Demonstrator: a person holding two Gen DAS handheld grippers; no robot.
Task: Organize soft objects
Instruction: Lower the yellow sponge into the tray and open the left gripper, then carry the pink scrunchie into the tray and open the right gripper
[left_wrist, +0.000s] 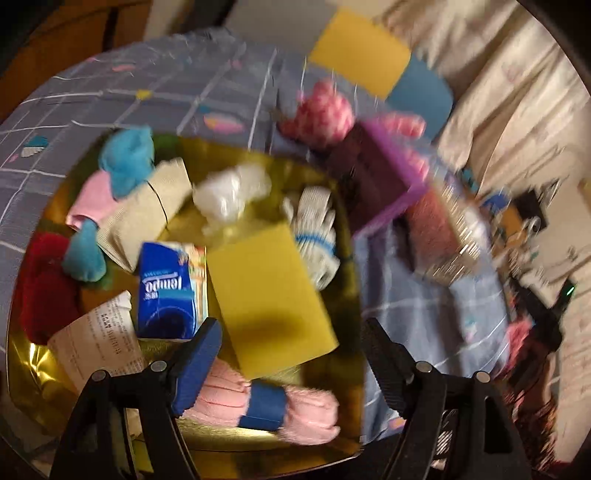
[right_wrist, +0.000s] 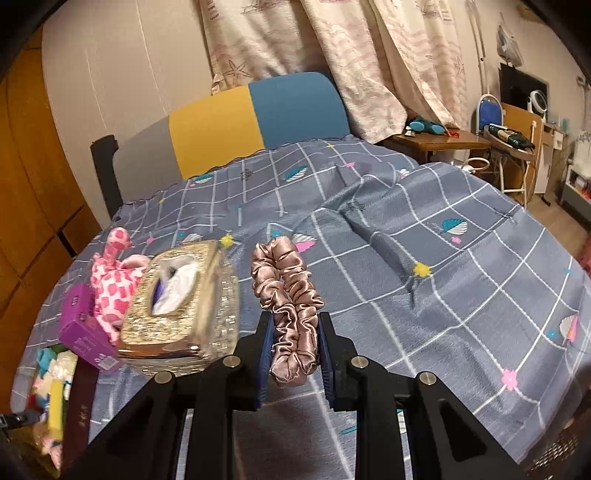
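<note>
In the left wrist view, a gold-lined box (left_wrist: 343, 236) on the bed holds soft things: a yellow sponge (left_wrist: 269, 291), a blue Tempo tissue pack (left_wrist: 166, 291), a pink cloth roll with a blue band (left_wrist: 266, 402), white gloves (left_wrist: 317, 236), blue plush pieces (left_wrist: 127, 162), and a red item (left_wrist: 44, 288). My left gripper (left_wrist: 291, 332) is open and empty above the box. In the right wrist view, my right gripper (right_wrist: 295, 332) is shut on a dusty-pink satin scrunchie (right_wrist: 288, 295), held above the bedspread.
A glittery gold tissue box (right_wrist: 181, 314), a pink-and-white plush (right_wrist: 114, 284) and a purple box (right_wrist: 81, 332) lie left of the scrunchie. The grey checked bedspread (right_wrist: 461, 277) spreads right. A headboard (right_wrist: 251, 122), curtains and a bedside table (right_wrist: 436, 140) stand behind.
</note>
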